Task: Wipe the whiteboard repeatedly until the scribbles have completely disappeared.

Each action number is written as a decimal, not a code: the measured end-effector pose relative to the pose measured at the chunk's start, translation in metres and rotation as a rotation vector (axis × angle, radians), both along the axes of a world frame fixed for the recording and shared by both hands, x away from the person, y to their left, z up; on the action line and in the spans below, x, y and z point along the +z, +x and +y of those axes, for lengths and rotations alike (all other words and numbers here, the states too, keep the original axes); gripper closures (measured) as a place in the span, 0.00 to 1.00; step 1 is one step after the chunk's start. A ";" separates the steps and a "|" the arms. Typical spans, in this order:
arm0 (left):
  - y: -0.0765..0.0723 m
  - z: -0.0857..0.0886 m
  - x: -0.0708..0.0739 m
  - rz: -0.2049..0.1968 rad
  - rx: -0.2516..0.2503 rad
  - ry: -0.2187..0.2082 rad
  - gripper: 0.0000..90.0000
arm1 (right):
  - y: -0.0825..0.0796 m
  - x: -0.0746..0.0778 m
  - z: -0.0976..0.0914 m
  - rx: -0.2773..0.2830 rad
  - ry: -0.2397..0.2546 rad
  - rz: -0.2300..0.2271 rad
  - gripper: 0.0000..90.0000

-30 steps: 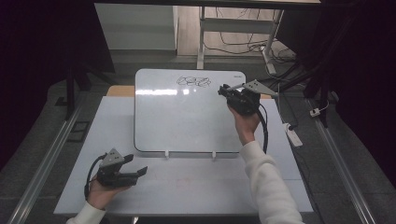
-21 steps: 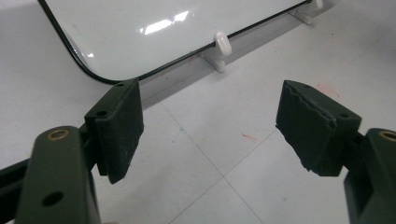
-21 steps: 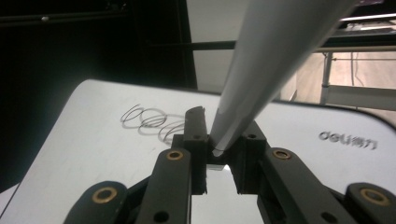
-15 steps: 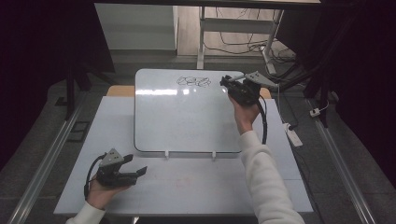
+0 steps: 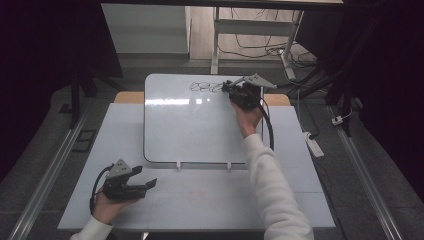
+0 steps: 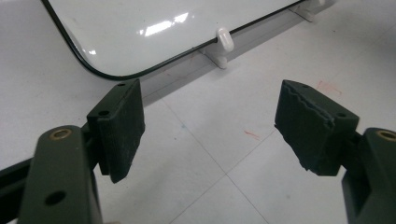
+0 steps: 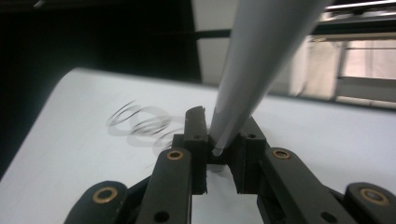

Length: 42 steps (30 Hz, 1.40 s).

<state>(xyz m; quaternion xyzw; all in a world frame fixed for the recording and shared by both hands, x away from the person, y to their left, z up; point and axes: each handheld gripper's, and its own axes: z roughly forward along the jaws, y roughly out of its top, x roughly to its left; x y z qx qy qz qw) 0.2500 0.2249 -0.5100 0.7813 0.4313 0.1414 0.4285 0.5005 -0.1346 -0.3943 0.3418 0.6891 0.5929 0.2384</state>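
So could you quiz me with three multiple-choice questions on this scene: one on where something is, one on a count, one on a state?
1. Where on the whiteboard are the scribbles?
A. far edge
B. near edge
C. centre

2. How many white clips sit on the board's near edge?
A. none
B. two
C. five

3. How is the left gripper?
A. shut on a cup
B. shut on a cloth
C. open, holding nothing

Answers: 1 A, the loops lie along the far edge beside the right gripper. 2 B, two clips show in the high view. 3 C, its jaws stand wide apart over the bare table.
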 end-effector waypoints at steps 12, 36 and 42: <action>-0.001 0.000 0.000 -0.003 0.000 0.006 0.28 | -0.008 0.000 -0.001 -0.037 -0.091 -0.068 0.87; -0.001 0.001 0.000 -0.011 0.004 0.000 0.28 | 0.001 0.001 -0.005 -0.046 0.013 -0.046 0.87; -0.002 0.001 0.000 -0.008 0.008 0.004 0.28 | 0.000 -0.001 0.005 -0.017 -0.020 -0.063 0.87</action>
